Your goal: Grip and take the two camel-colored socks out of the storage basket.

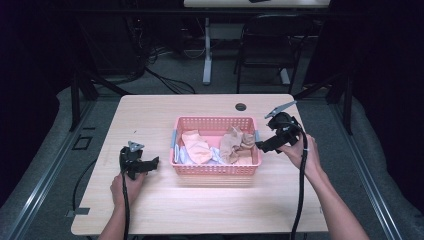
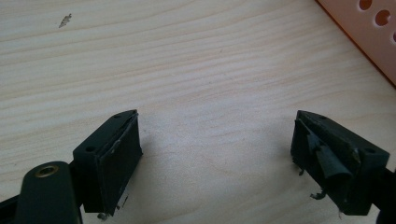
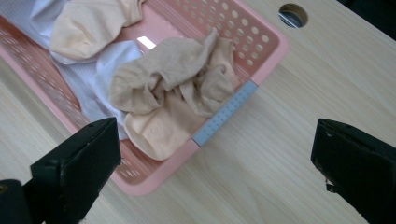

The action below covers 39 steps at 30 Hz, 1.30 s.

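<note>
Table [image 1: 200,205], basket [image 1: 215,170] lengthwise across.

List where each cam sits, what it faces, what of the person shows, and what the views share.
High view: above the person's side, looking forward and down on the table; both forearms, left gripper, right gripper show.
Left gripper view: rides the left gripper, faces bare tabletop; open jaws, basket corner.
Right gripper view: rides the right gripper, faces basket's end and tan cloth; open jaws.
Shared: all three catch the pink basket.
</note>
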{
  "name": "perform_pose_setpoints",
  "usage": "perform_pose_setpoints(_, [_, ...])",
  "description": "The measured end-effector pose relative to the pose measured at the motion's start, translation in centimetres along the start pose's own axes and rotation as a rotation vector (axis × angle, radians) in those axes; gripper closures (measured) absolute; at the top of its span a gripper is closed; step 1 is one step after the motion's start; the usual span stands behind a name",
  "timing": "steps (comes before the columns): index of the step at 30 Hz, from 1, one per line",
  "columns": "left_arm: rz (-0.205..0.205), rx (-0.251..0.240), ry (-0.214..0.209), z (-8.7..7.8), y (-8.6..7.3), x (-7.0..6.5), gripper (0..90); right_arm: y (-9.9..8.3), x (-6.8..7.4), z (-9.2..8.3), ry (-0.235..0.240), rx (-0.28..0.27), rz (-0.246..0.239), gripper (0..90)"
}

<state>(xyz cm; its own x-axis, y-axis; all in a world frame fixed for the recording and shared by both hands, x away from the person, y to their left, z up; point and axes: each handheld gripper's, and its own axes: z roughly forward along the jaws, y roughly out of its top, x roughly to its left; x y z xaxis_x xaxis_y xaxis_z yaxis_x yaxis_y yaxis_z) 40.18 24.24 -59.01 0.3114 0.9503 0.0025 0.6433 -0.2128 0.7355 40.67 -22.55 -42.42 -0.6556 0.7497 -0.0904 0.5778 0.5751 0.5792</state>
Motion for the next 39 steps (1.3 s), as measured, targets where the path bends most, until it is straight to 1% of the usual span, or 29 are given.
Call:
perform_pose_setpoints(1, [0.000, 0.000, 0.000, 0.0, 0.0, 0.0, 15.6, 0.2, 0.2, 0.3, 0.011, -0.002, -0.002, 0.8])
perform_pose_setpoints(2, [0.002, 0.001, 0.000, 0.0, 0.0, 0.0, 15.6, 0.5, 0.5, 0.5, 0.011, 0.010, -0.013, 0.8])
perform_pose_setpoints(4, [-0.001, -0.004, 0.002, 0.0, 0.0, 0.0, 15.7, 1.1, 0.9, 1.1, 0.032, 0.015, -0.024, 0.8])
perform_pose_setpoints(6, [0.000, -0.001, 0.002, 0.0, 0.0, 0.0, 15.6, 1.5, 1.4, 1.8, 0.040, 0.025, -0.033, 0.9])
perform_pose_setpoints(8, [0.000, -0.001, 0.002, 0.0, 0.0, 0.0, 15.6, 2.0, 1.9, 2.6, 0.056, 0.045, -0.046, 1.1])
perform_pose_setpoints(10, [0.000, -0.001, 0.002, 0.0, 0.0, 0.0, 15.6, 2.4, 2.1, 3.1, 0.066, 0.062, -0.059, 1.4])
perform_pose_setpoints(14, [0.000, -0.001, 0.002, 0.0, 0.0, 0.0, 15.6, 2.8, 2.5, 3.9, 0.075, 0.068, -0.058, 3.0])
perform_pose_setpoints(15, [0.000, -0.001, 0.001, 0.0, 0.0, 0.0, 15.6, 3.1, 2.7, 4.5, 0.082, 0.099, -0.077, 4.6])
perform_pose_setpoints(16, [0.000, -0.001, 0.001, 0.0, 0.0, 0.0, 15.6, 3.2, 2.8, 4.8, 0.088, 0.094, -0.075, 4.7])
perform_pose_setpoints(17, [0.000, -0.001, 0.002, 0.0, 0.0, 0.0, 15.6, 3.4, 2.9, 5.0, 0.089, 0.105, -0.076, 5.4])
perform_pose_setpoints(19, [0.000, -0.001, 0.002, 0.0, 0.0, 0.0, 15.6, 3.6, 3.0, 5.6, 0.092, 0.110, -0.073, 7.0])
perform_pose_setpoints(21, [0.000, -0.001, 0.002, 0.0, 0.0, 0.0, 15.6, 3.9, 3.2, 6.2, 0.098, 0.137, -0.081, 7.6])
perform_pose_setpoints(23, [0.001, -0.001, 0.002, 0.0, 0.0, 0.0, 15.6, 4.1, 3.3, 6.9, 0.100, 0.141, -0.070, 10.8])
perform_pose_setpoints(24, [0.000, -0.001, 0.002, 0.0, 0.0, 0.0, 15.6, 4.2, 3.3, 7.2, 0.112, 0.153, -0.069, 13.1])
perform_pose_setpoints(25, [0.000, -0.001, 0.002, 0.0, 0.0, 0.0, 15.6, 4.3, 3.3, 7.5, 0.114, 0.161, -0.070, 13.8])
perform_pose_setpoints(27, [0.000, -0.001, 0.002, 0.0, 0.0, 0.0, 15.6, 4.4, 3.3, 8.3, 0.126, 0.167, -0.048, 15.2])
perform_pose_setpoints(28, [0.000, -0.001, 0.002, 0.0, 0.0, 0.0, 15.6, 4.6, 3.3, 8.7, 0.118, 0.184, -0.050, 16.5])
perform_pose_setpoints(31, [0.001, 0.001, 0.002, 0.0, 0.0, 0.0, 15.6, 4.7, 3.4, 9.6, 0.117, 0.204, -0.037, 20.6])
perform_pose_setpoints(33, [0.000, 0.000, 0.002, 0.0, 0.0, 0.0, 15.6, 4.8, 3.3, 10.3, 0.114, 0.225, -0.037, 24.6])
perform_pose_setpoints(35, [0.000, -0.002, 0.001, 0.0, 0.0, 0.0, 15.6, 4.8, 3.4, 10.8, 0.100, 0.243, -0.029, 26.4])
perform_pose_setpoints(36, [0.000, -0.002, 0.001, 0.0, 0.0, 0.0, 15.6, 4.8, 3.5, 11.1, 0.086, 0.237, -0.016, 28.0])
perform_pose_setpoints(37, [0.000, -0.002, 0.001, 0.0, 0.0, 0.0, 15.6, 4.9, 3.4, 11.3, 0.078, 0.254, -0.025, 29.9])
perform_pose_setpoints(38, [0.000, -0.002, 0.001, 0.0, 0.0, 0.0, 15.6, 4.9, 3.4, 11.4, 0.068, 0.261, -0.016, 32.3])
perform_pose_setpoints(39, [0.000, -0.001, 0.001, 0.0, 0.0, 0.0, 15.6, 4.9, 3.3, 11.6, 0.061, 0.267, -0.020, 33.4])
